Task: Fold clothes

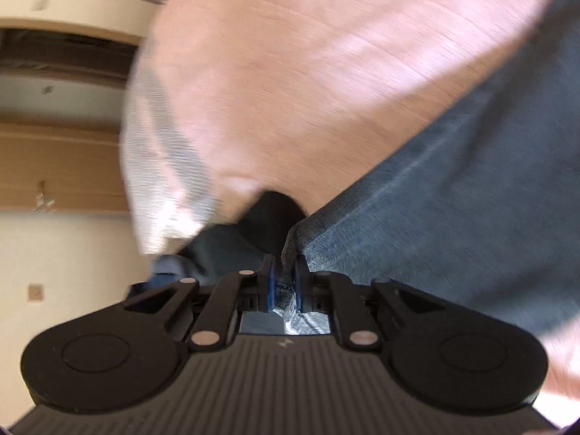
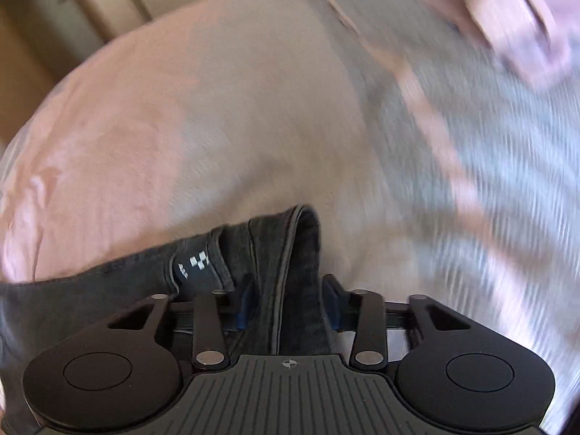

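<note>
**Keep both grips level while carrying the jeans**

Left gripper fingers pinch a jeans edge tightly; right gripper fingers close on bunched denim. Jeans hang over the pink bed; keep tension even, lower the fold flat.

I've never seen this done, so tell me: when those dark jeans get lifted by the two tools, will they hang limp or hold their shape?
Probably limp: the jeans bunch into folds between the right tool. Denim looks thick, so likely heavy and sagging between grips. The left tool pinches a seamed edge, which seems unlikely to slip.
</note>
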Motion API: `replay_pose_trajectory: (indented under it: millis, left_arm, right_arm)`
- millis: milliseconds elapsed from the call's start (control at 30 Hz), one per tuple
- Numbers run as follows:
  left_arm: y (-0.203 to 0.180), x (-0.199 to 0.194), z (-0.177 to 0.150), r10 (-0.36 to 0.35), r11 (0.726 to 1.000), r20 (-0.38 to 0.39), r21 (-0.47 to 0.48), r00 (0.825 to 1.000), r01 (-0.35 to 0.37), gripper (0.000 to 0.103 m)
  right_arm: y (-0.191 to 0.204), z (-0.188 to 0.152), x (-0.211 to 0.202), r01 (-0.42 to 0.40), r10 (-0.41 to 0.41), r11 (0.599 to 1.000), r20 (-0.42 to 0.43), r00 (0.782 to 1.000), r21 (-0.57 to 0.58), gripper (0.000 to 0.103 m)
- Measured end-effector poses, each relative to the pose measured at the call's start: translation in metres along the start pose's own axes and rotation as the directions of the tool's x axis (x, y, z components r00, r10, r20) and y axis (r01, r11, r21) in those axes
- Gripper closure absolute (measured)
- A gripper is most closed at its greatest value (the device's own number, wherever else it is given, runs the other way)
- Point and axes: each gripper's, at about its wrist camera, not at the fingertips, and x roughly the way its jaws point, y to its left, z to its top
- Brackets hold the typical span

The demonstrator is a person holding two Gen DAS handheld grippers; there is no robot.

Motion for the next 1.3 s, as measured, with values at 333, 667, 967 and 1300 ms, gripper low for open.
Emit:
replay_pose_trajectory:
  millis: [333,667,967,1300]
  left_arm:
    - [-0.003,-0.019,-0.002,0.035,0.999,-0.039,-0.018,0.999,-0.036,0.067]
    - [-0.050,-0.128,-0.091,-0.376,0.890,0.095,-0.239,0.922,0.388,0.060]
    - [-0.151,-0.164,-0.135,-0.783,0.593,0.170,-0.088,0.598,0.801,0.038]
    - [-0.149,-0.146,-0.160,-0.783,0.539,0.314,-0.087,0.537,0.838,0.095]
  right_arm:
    - [0.017,-0.012,-0.021,0.146,-0.144,0.988,0.049,0.988,-0.041,0.051]
    - [0.120,-0.086,-0.102,-0.131,0.126,0.983,-0.050,0.991,-0.127,0.050]
    - [0.261,-0.178,-0.089,-0.515,0.377,0.799,-0.409,0.831,-0.310,0.036]
    - [0.378,-0.248,-0.045,-0.510,0.110,0.537,-0.544,0.832,-0.672,0.035]
